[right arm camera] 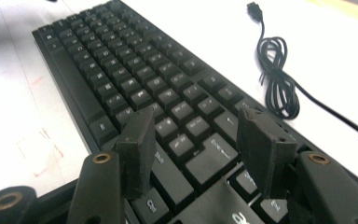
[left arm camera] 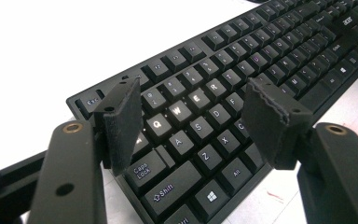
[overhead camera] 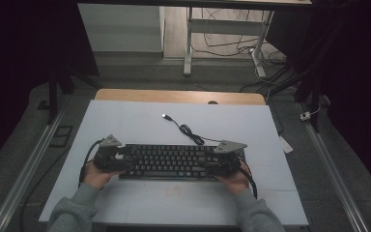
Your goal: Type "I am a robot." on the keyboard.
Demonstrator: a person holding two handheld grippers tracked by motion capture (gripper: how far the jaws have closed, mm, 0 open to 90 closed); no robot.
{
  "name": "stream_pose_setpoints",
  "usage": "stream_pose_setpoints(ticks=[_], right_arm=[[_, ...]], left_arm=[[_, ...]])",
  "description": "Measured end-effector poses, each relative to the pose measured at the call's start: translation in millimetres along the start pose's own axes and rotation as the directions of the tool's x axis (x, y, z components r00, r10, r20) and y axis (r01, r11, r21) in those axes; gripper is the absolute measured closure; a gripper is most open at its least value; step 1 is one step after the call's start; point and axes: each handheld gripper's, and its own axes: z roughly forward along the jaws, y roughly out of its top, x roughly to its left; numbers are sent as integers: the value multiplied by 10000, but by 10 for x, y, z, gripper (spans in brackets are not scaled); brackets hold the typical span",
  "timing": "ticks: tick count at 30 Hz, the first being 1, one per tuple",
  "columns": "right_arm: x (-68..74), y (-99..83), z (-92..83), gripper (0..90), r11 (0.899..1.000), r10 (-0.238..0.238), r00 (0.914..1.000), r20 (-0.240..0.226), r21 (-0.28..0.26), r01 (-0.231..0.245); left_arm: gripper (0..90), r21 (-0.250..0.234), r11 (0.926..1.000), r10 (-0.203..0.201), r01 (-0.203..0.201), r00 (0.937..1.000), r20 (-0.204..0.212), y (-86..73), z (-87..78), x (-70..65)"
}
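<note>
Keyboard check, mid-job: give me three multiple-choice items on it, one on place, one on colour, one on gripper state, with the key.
1. Where does the loose coiled cable lie, seen in the high view?
A. beyond the keyboard
B. on the keys
C. on the floor

2. What colour is the keyboard?
A. white
B. black
C. red

3. How do the left gripper and the right gripper stand?
A. both shut tight
B. both open over the keyboard's ends
C. both holding the cable

Key: 1 A, it curls on the white table past the far edge. 2 B, case and keys are black. 3 B, keys show between the spread jaws.
</note>
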Motion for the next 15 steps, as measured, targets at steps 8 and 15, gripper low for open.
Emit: stream_pose_setpoints(ticks=[8, 15], right_arm=[[42, 166, 91, 478, 9997, 78, 9996, -284, -214, -84], [90, 223, 272, 477, 9998, -18, 9986, -521, 183, 27]], left_arm=[[362, 246, 9995, 204, -205, 9998, 23, 4, 53, -46], [343, 261, 9996, 61, -61, 10000, -16, -2, 62, -33]])
